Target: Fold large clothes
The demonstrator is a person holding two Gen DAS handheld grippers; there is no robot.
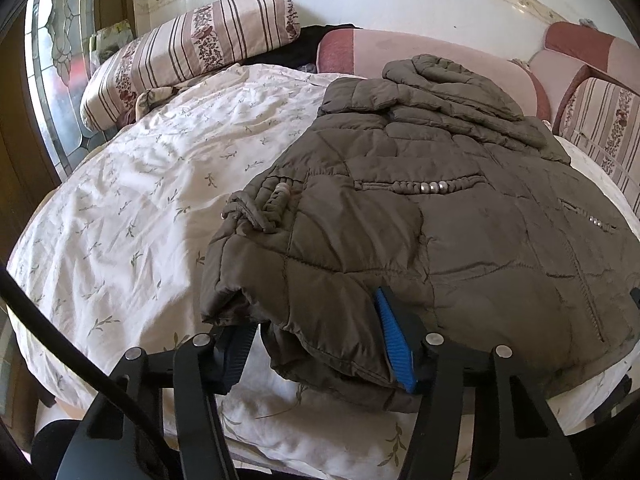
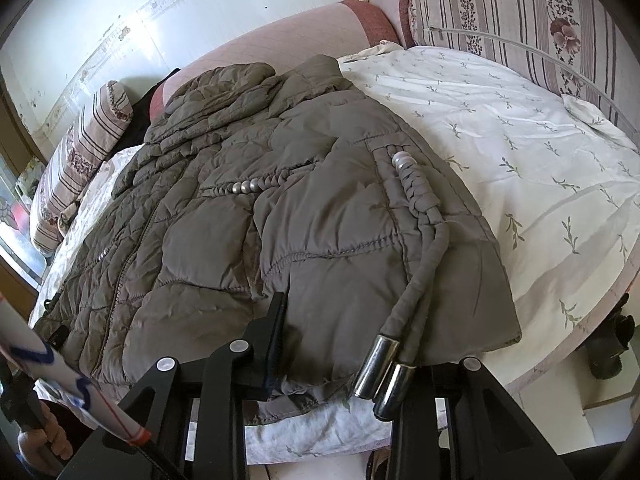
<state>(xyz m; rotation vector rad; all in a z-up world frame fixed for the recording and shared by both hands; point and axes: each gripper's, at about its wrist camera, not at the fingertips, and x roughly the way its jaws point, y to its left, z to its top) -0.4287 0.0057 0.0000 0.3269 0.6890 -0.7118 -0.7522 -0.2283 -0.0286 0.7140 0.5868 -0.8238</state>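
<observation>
We see a brown quilted jacket on the floral bed sheet, striped bolster far left, left tool and right tool each clamping its near hem, metal-tipped cords draped over the right tool.

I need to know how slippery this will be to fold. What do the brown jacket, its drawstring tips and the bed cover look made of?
Brown jacket: quilted, padded synthetic shell, probably nylon or polyester, with a faint sheen and stitched puffy panels. Drawstring tips: polished metal by their look, mirror-bright cylinders. Bed cover: matte woven cotton-like cloth, creased, printed with small sprigs.
</observation>
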